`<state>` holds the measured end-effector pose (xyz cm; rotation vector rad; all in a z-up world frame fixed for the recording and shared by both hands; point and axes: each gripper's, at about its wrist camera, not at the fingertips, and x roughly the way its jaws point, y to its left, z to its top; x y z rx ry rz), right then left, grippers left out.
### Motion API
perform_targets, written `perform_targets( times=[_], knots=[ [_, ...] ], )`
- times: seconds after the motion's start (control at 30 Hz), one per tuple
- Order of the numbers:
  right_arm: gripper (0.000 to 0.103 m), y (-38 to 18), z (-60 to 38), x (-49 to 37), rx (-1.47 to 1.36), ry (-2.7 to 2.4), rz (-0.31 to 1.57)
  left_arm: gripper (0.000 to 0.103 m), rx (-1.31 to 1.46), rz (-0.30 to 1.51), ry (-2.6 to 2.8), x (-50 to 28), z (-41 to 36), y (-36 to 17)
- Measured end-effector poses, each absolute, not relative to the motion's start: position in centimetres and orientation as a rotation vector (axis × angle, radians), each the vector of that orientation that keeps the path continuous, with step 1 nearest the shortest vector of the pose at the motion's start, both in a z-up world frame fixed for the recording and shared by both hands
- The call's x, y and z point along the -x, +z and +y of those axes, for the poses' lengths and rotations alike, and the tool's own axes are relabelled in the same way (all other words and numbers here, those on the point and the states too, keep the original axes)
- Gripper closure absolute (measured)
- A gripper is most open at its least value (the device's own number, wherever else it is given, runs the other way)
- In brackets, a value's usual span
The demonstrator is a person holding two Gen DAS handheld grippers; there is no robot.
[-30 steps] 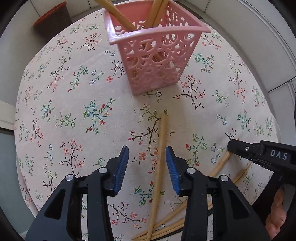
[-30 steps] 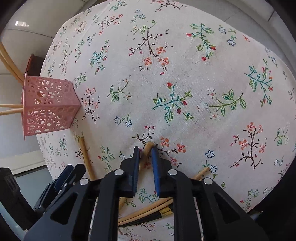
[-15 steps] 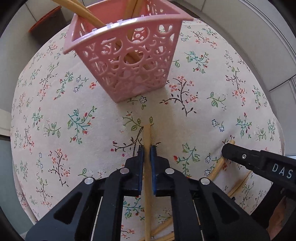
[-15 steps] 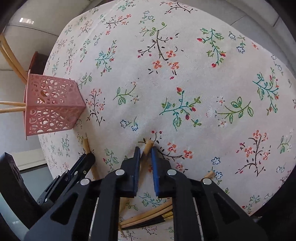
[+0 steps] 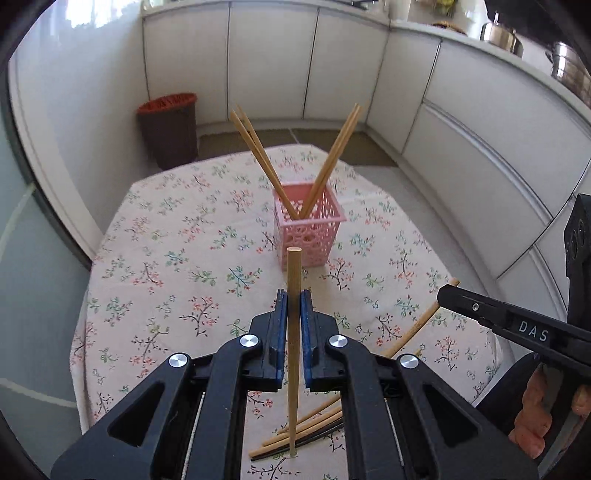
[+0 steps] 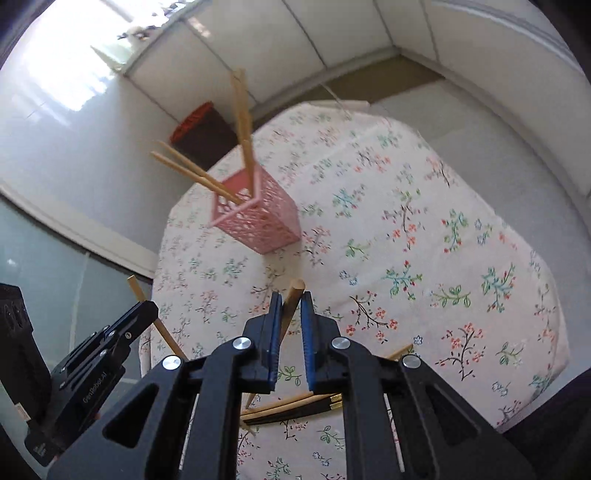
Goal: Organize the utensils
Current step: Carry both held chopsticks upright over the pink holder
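My left gripper point(image 5: 293, 295) is shut on a wooden chopstick point(image 5: 294, 273) that stands nearly upright, lifted off the floral tablecloth point(image 5: 166, 258). My right gripper point(image 6: 290, 297) pinches a second wooden chopstick point(image 6: 295, 288), its jaws still closing on it. Both hang in front of the pink lattice basket point(image 5: 314, 240), which holds several chopsticks leaning left and right. In the left wrist view the right gripper point(image 5: 445, 295) enters from the right. The right wrist view has the left gripper point(image 6: 146, 308) at the left.
Several loose chopsticks point(image 5: 306, 428), wooden and black, lie on the cloth near the front edge point(image 6: 295, 406). A brown bin point(image 5: 168, 129) with a red rim stands on the floor behind the table. White cabinets ring the room, with metal pots point(image 5: 502, 35) on the counter.
The left jaws shut on a chopstick that lay on the cloth. Both grippers then rose with their chopsticks and tilted up, so the basket now looks smaller and farther off.
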<state>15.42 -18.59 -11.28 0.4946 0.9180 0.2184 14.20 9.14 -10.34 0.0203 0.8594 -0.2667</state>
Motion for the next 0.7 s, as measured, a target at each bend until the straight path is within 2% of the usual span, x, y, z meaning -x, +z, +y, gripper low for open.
perform_targets(
  times=[0.3, 0.7],
  knots=[
    [0.095, -4.7, -18.3, -11.8, -0.384, 0.319, 0.756, 0.097, -0.034, 0.726, -0.242, -10.3, 8.7, -4.2],
    [0.095, 2.2, -21.5, -12.9, -0.366, 0.299, 0.609, 0.097, -0.047, 0.644, -0.240, -13.1, 6.2, 0.8]
  ],
)
